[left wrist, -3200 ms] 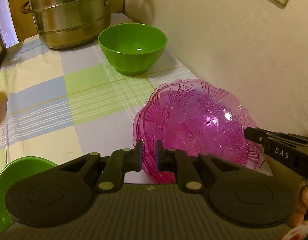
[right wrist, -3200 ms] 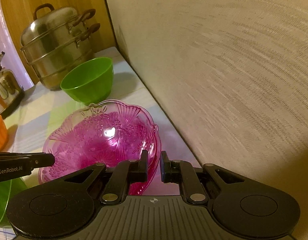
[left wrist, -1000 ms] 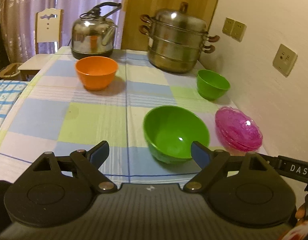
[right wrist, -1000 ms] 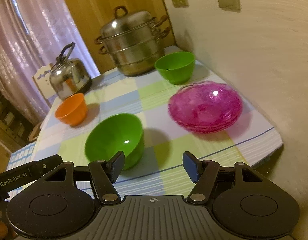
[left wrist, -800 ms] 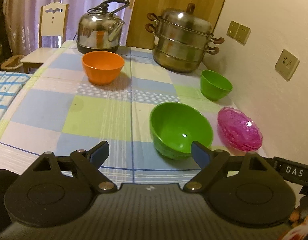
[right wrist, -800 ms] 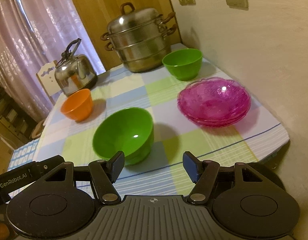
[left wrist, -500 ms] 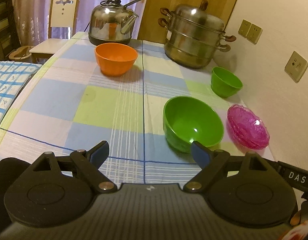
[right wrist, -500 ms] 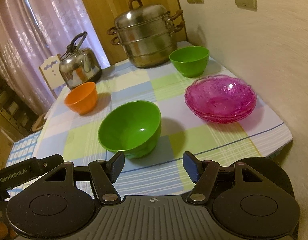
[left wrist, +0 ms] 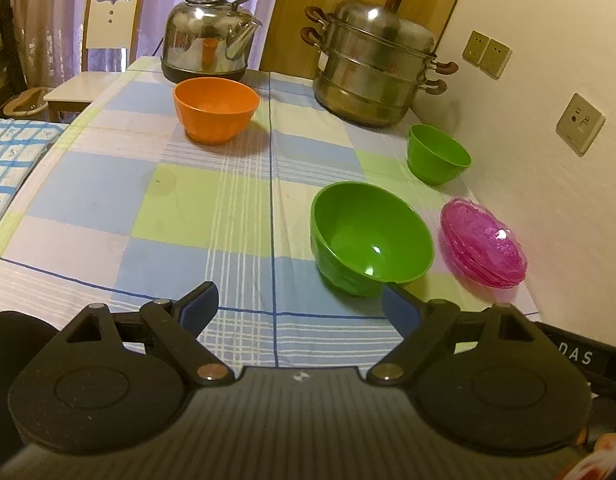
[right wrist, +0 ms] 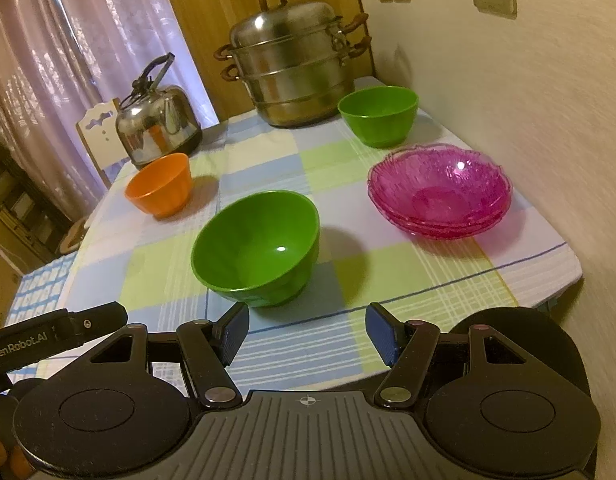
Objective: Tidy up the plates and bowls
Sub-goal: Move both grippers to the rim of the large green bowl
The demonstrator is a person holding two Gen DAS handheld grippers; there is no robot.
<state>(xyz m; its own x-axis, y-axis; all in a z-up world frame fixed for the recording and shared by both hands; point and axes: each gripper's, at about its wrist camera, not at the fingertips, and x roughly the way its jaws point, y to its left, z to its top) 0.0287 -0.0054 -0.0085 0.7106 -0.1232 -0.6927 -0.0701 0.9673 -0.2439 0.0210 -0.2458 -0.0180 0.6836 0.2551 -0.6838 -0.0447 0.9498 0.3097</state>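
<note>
A stack of pink glass plates (left wrist: 484, 248) (right wrist: 440, 192) sits at the near right of the table by the wall. Left of it stands a large green bowl (left wrist: 372, 240) (right wrist: 260, 248). A small green bowl (left wrist: 438, 154) (right wrist: 378, 114) is farther back by the wall, and an orange bowl (left wrist: 216, 108) (right wrist: 160, 186) is at the back left. My left gripper (left wrist: 300, 308) is open over the table's near edge, empty. My right gripper (right wrist: 308, 330) is open too, empty, just short of the large green bowl.
A steel steamer pot (left wrist: 372, 68) (right wrist: 292, 64) and a kettle (left wrist: 210, 36) (right wrist: 156, 120) stand at the back of the checked tablecloth (left wrist: 180, 208). A white chair (left wrist: 104, 40) is beyond the table's left. The wall (right wrist: 508, 100) runs along the right side.
Both grippers, shut at the pink plates earlier, now stand open and pulled back from the table. Over the last second both views shifted slightly; no dish moved.
</note>
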